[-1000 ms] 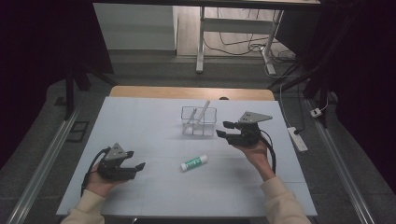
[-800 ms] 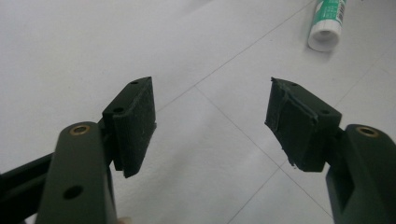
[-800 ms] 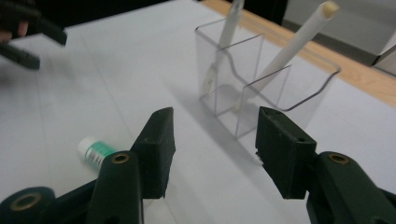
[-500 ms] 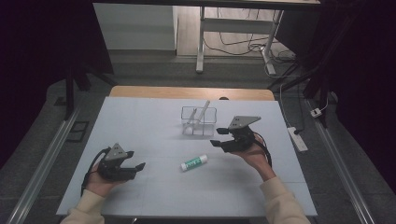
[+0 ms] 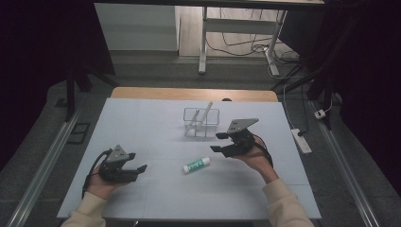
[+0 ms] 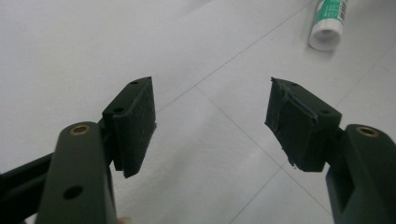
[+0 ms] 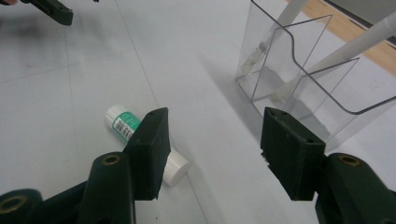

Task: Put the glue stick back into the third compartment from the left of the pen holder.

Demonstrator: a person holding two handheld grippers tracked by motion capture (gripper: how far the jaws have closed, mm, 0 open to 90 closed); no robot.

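We note the glue stick (image 7: 140, 140) partly hidden behind right tongs (image 7: 212, 149), just opened wide, empty; left tongs (image 6: 212, 126) wide, empty; clear box (image 7: 299, 79) cut off.

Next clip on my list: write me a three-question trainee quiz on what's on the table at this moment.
1. True or false: the glue stick is clamped in the right hand-held gripper.
2. Which hand-held gripper is nearer the clear organizer? A) left B) right
3. Fill in: the two white sticks stand leaning inside the clear ____.

Key:
1. False. It lies flat on the table, and both jaws are apart with nothing between them.
2. B. The left hand-held gripper sits near the table's front edge, open.
3. Organizer.
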